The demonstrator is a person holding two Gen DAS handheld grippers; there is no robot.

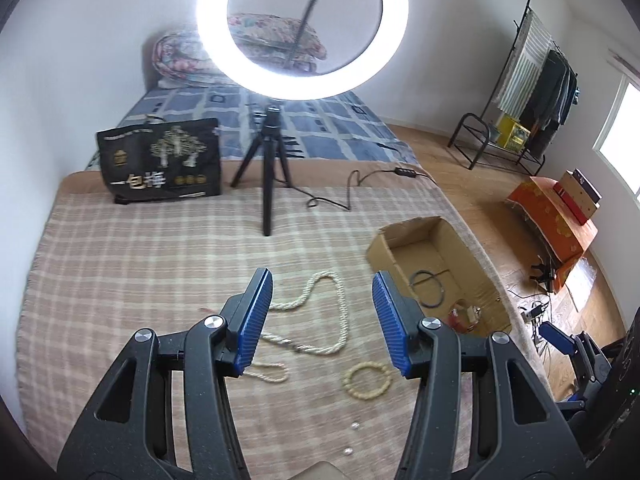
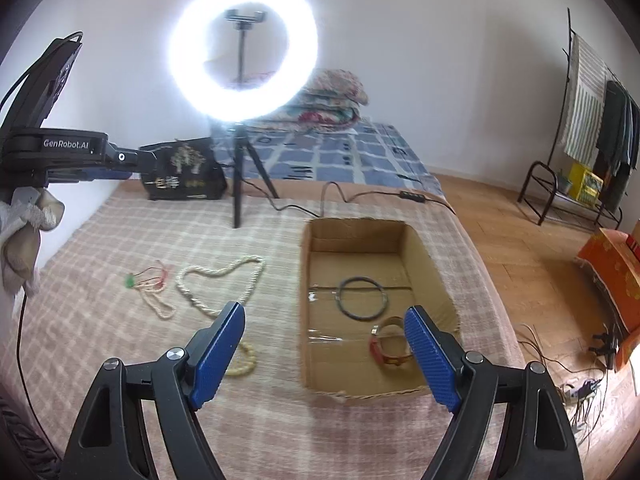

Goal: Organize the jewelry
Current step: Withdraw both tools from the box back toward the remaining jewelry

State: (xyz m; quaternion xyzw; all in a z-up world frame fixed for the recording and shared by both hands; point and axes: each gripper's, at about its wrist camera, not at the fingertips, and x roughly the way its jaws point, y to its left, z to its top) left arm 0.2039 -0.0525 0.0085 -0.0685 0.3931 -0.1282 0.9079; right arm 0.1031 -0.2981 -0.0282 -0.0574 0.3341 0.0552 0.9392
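A cream rope necklace lies looped on the checked blanket. Beside it are a thinner cream necklace and a pale bead bracelet. A small red and green string piece lies further left. The open cardboard box holds a dark bangle and a red and yellow band. My left gripper hangs open above the rope necklace, empty. My right gripper is open and empty over the box's near left edge.
A lit ring light on a black tripod stands at the back, its cable trailing right. A black bag stands behind it. Two tiny clear pieces lie near me. The bed edge drops to a wooden floor on the right.
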